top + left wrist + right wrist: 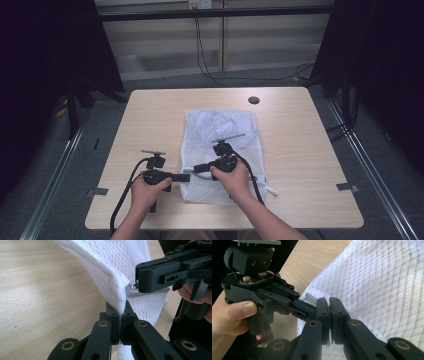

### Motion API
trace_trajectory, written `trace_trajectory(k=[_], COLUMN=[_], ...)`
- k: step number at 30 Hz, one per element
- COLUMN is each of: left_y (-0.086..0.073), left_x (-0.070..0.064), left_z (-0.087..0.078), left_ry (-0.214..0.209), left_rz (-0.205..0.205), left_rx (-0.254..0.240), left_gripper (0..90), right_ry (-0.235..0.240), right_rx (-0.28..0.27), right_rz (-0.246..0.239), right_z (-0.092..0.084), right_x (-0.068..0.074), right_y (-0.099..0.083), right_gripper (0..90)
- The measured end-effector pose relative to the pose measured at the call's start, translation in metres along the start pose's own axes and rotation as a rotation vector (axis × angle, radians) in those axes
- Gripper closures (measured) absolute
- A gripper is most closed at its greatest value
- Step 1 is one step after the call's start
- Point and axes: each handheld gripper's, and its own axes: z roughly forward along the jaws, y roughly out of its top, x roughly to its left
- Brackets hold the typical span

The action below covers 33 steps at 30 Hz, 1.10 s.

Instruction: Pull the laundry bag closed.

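Here my left gripper (184, 177) sits in the lower left-centre of the high view, my forearm coming up from the bottom edge and the jaws pointing level toward the right of the frame. Its jaws are clamped tight on the left edge of the white mesh bag (222, 150), the fabric pinched between the pads in the left gripper view, where the bag (112, 272) rises out of the jaws toward the top of the frame. My right gripper (199, 168) lies just right of it, over the bag's lower part, wrist bent so the jaws point left toward the other gripper. In the left gripper view the right gripper (140, 282) closes on the small metal zipper pull (133, 285) at the bag's edge. In the right gripper view its jaws stand pressed together with mesh (374, 290) in front of them.

The bag lies in the middle of the wooden table (150, 120), reaching from centre down toward the near edge. Bare tabletop lies at left, right and the far side; a dark round hole (254, 100) sits near the far edge, well apart from the bag.
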Motion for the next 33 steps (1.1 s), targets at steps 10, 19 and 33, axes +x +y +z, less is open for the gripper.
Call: trace_trajectory(k=[10,19,33], left_y=[-0.0003,0.0002,0.0003], left_x=[-0.0006,-0.0001,-0.0001], left_z=[0.0012,-0.0003,-0.0003], left_ry=[0.002,-0.003,-0.01], left_rz=[0.019,0.021,0.02], left_rx=[0.007,0.002,0.007], left_gripper=[88.4,88.5,88.5], right_ry=[0.013,0.007,0.019], right_rx=[0.002,-0.002,-0.003], right_rz=[0.002,0.003,0.002], right_z=[-0.0017,-0.0063,-0.0072], right_x=[-0.0025,-0.007,-0.0086], right_y=[-0.0009,-0.0024,-0.0026], right_gripper=[86.7,86.7,86.7])
